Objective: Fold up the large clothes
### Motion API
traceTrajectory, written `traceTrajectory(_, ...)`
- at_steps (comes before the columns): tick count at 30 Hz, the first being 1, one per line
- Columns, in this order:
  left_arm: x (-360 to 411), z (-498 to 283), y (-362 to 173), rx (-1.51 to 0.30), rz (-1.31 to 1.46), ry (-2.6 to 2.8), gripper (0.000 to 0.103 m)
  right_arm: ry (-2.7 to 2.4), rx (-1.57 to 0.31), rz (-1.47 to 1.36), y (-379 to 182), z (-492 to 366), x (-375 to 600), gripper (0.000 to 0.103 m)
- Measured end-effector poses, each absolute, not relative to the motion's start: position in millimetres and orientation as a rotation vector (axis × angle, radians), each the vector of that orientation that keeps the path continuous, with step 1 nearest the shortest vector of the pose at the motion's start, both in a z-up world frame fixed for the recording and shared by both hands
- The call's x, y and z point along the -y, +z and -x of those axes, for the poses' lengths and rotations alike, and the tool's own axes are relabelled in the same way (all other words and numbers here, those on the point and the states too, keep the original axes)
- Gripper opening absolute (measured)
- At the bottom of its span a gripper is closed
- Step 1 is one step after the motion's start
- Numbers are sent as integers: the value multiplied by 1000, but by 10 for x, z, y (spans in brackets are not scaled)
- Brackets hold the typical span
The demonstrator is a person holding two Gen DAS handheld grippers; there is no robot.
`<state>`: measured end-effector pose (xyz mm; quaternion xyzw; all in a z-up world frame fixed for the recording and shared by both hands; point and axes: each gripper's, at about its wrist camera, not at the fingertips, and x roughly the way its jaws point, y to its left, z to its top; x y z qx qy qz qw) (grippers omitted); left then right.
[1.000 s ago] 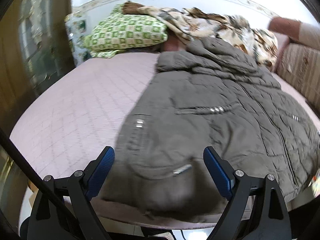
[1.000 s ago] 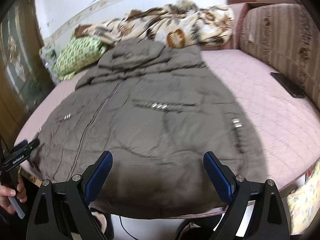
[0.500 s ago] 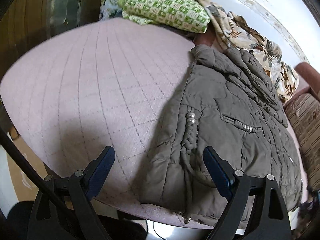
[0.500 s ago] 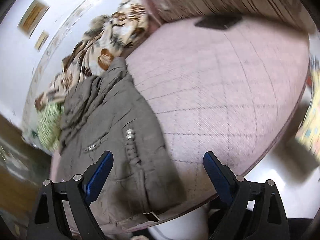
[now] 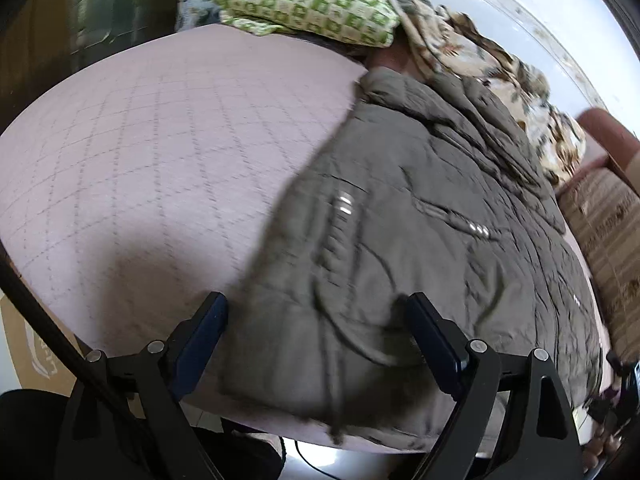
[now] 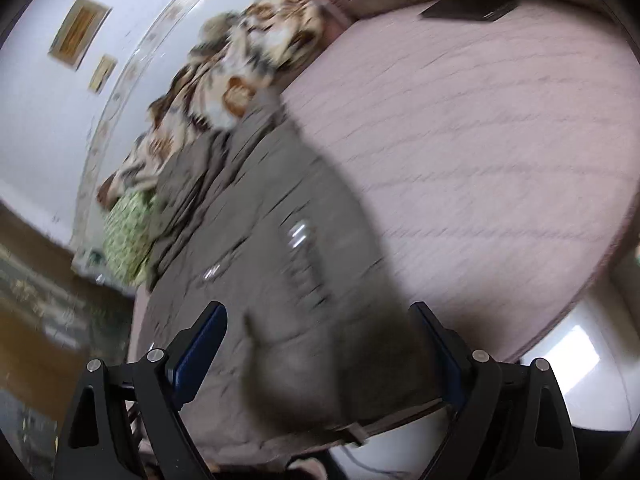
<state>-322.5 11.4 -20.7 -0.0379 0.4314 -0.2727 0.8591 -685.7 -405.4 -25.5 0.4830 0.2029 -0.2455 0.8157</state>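
A large grey-brown quilted coat (image 5: 420,240) lies flat on a pink quilted bed (image 5: 160,152), hem toward me, hood at the far end. In the left wrist view my left gripper (image 5: 316,328) hangs open over the coat's lower left corner, with the hem lying between its wide blue pads (image 5: 204,332). The right wrist view, tilted and blurred, shows the same coat (image 6: 260,272); my right gripper (image 6: 320,340) stands open over the lower right corner. Neither pair of pads presses on the cloth.
A green checked pillow (image 5: 312,4) and a brown floral blanket (image 5: 480,56) are piled at the head of the bed. A striped sofa back (image 5: 608,232) runs along the right side. A dark flat object (image 6: 468,10) lies on the far bed surface. The bed edge is just below both grippers.
Both cameras have rolled and swung outward, the left toward the coat's left corner, the right toward its right corner, and both dropped closer to the hem. Both grippers have stayed open.
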Motion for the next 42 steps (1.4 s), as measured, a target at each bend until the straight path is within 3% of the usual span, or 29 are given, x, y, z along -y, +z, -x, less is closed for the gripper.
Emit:
traceTrajectory(12, 75, 3520, -213, -891, 135, -686, 89, -315, -432, -1037, -299, 6498, 3604, 91)
traceTrajectory(14, 111, 3558, -200, -861, 92, -656, 88, -362, -442, -987, -266, 6478, 3597, 80)
traceTrajectory(16, 141, 3585, -182, -812, 17, -596, 86, -456, -510, -920, -265, 6450, 3609, 46)
traceTrajectory(17, 159, 3585, -183, -795, -20, -568, 85, -481, -539, -882, -268, 6430, 3605, 45)
traceTrajectory(29, 264, 3578, -286, -768, -117, -503, 85, -546, -583, -652, -258, 6325, 3414, 48)
traceTrajectory(42, 285, 3650, -288, -724, -144, -471, 85, -534, -571, -656, -269, 6367, 3436, 49)
